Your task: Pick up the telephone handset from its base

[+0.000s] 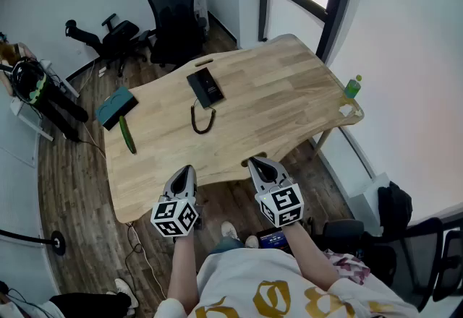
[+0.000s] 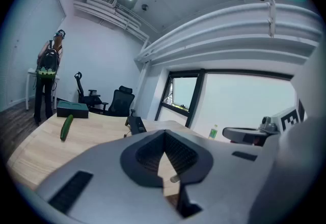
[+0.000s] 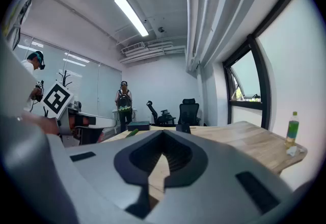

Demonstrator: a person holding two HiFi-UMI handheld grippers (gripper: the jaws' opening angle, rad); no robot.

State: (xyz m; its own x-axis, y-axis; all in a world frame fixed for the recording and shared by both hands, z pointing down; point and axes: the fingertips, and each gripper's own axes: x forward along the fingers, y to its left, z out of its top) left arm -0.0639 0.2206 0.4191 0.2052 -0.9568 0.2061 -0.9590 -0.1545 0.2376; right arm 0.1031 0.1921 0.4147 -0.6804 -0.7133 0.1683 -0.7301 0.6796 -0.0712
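Note:
A black telephone (image 1: 205,87) lies on the wooden table (image 1: 275,107) toward its far side, its handset resting on the base and a dark coiled cord (image 1: 202,121) trailing toward me. It also shows small in the left gripper view as the telephone (image 2: 136,124). My left gripper (image 1: 187,171) and right gripper (image 1: 260,163) hover side by side at the table's near edge, well short of the phone. Both are shut with nothing between the jaws. In the right gripper view the telephone (image 3: 183,128) is a small dark shape far off.
A green cucumber (image 1: 127,134) and a teal box (image 1: 116,107) lie at the table's left end. A green bottle (image 1: 352,87) stands at the right corner. Black office chairs (image 1: 172,16) stand beyond the table. A person with a backpack (image 3: 124,103) stands farther off.

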